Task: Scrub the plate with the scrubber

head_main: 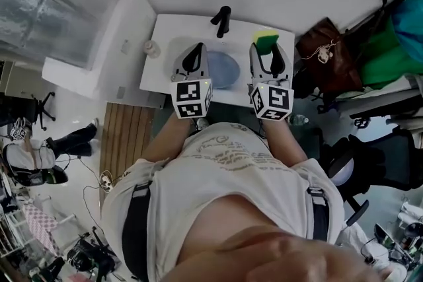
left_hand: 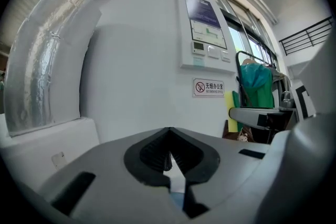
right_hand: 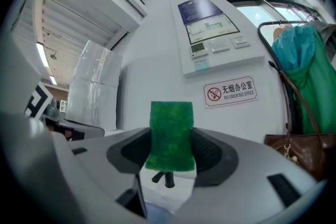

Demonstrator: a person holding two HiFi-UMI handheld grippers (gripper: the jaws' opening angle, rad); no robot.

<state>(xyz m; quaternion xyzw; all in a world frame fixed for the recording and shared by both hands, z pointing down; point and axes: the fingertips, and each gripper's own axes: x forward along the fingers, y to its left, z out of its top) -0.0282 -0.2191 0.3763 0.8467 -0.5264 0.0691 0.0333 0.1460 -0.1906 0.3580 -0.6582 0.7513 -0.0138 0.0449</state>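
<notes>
the right tool (right_hand: 170, 152) grips the soft, light green scrubber (right_hand: 170, 131) by one end, the left tool (left_hand: 169, 157) is closed on nothing, and the stiff, probably slippery blue plate (head_main: 223, 70), best steadied at its rim, lies on the white tabletop (head_main: 165, 43) below.

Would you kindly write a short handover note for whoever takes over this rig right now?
Left gripper: shut, empty, pointing at the wall.
Right gripper: shut on the green scrubber, also level.
Blue plate: on the white counter below the grippers, near the faucet; neither gripper appears to touch it.
Done: scrubber in hand. Whether the plate has been scrubbed cannot be told.
Left: lower the scrubber onto the plate and scrub, perhaps steadying it with the left gripper.
</notes>
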